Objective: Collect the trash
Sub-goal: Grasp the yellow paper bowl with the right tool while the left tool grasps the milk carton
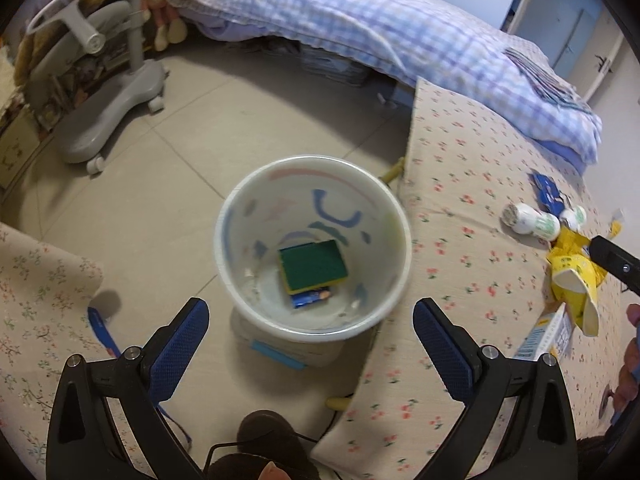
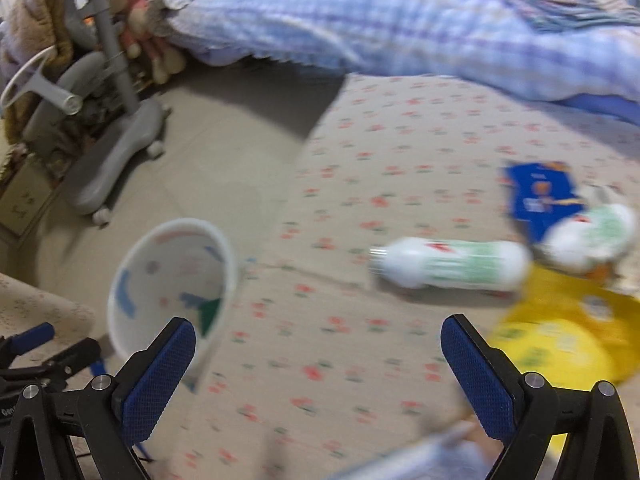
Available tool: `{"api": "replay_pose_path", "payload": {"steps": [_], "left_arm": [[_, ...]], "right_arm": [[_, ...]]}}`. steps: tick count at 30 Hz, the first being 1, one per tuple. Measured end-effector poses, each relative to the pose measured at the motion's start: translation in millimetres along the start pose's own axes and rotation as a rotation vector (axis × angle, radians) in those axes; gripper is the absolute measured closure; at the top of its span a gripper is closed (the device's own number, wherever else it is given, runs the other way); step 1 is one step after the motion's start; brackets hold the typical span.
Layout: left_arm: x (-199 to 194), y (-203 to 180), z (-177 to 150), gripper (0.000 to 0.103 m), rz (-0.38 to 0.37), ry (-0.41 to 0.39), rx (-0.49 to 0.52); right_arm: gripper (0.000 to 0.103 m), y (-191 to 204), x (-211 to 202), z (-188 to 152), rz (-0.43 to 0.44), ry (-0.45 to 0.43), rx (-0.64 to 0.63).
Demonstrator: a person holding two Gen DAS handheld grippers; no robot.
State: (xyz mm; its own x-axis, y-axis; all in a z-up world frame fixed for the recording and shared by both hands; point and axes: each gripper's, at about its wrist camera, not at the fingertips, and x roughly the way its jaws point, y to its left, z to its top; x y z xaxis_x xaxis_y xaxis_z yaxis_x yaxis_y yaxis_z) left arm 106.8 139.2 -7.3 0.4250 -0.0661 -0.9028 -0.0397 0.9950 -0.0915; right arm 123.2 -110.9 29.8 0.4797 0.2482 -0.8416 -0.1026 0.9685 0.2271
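Observation:
A white bin stands on the floor beside the bed; it shows at the left of the right wrist view too. Inside lie a green and yellow sponge and a blue wrapper. My left gripper is open and empty, just above the bin's near rim. On the flowered bed sheet lie a white and green bottle, a second one, a blue packet and a crumpled yellow paper cup. My right gripper is open and empty over the sheet, short of the bottle.
A grey wheeled chair base stands on the tiled floor at the left. A blue checked duvet covers the far part of the bed. A carton lies by the yellow cup. A second flowered cushion is at the left.

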Motion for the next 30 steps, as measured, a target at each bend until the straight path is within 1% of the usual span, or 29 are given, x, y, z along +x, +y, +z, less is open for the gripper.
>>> {"api": "replay_pose_path", "payload": {"steps": [5,8,9,12,14,19,22,23,24,25,26,27,28,30], "left_arm": [[2.5,-27.7,2.2,0.000,-0.047,0.028,0.025],[1.8,-44.5,2.2,0.000,-0.062,0.026,0.050],[1.9,-50.2,2.1,0.000,-0.065,0.029,0.060],[3.4,-61.7,0.6,0.000,-0.076,0.044,0.075],[4.5,-68.5,-0.6,0.000,-0.081,0.053,0.087],[5.4,-83.8,-5.6,0.000,-0.081,0.070,0.126],[6.3,-94.2,-8.6,0.000,-0.083,0.081,0.149],[6.4,-97.9,-9.7,0.000,-0.085,0.083,0.159],[6.5,-101.0,-10.6,0.000,-0.086,0.085,0.168],[6.4,-105.2,-12.2,0.000,-0.087,0.087,0.180],[6.6,-109.2,-13.3,0.000,-0.089,0.089,0.192],[6.8,-113.8,-14.6,0.000,-0.093,0.092,0.204],[7.1,-119.0,-15.7,0.000,-0.101,0.097,0.216],[8.3,-131.0,-18.2,0.000,-0.118,0.109,0.242]], "right_arm": [[0.002,-46.7,-21.1,-7.3,-0.054,0.000,0.069],[0.002,-73.2,-23.3,-9.4,-0.078,0.034,0.106],[0.002,-82.6,-21.7,-9.4,-0.068,0.055,0.108],[0.002,-99.9,-14.9,-10.8,-0.046,0.112,0.094],[0.002,-108.8,-7.0,-13.0,-0.041,0.153,0.060],[0.002,-122.3,10.6,-22.3,-0.055,0.221,0.000],[0.007,-126.6,19.1,-27.0,-0.049,0.242,-0.012],[0.013,-127.8,20.8,-28.9,-0.054,0.245,-0.013],[0.022,-127.9,21.0,-30.2,-0.069,0.246,-0.018],[0.027,-127.4,19.5,-31.2,-0.086,0.243,-0.029],[0.039,-127.2,17.9,-32.3,-0.084,0.242,-0.037],[0.055,-128.2,16.7,-33.1,-0.063,0.247,-0.034],[0.059,-130.0,15.6,-34.0,-0.047,0.252,-0.027],[0.070,-134.6,11.3,-35.1,-0.048,0.242,-0.015]]}}
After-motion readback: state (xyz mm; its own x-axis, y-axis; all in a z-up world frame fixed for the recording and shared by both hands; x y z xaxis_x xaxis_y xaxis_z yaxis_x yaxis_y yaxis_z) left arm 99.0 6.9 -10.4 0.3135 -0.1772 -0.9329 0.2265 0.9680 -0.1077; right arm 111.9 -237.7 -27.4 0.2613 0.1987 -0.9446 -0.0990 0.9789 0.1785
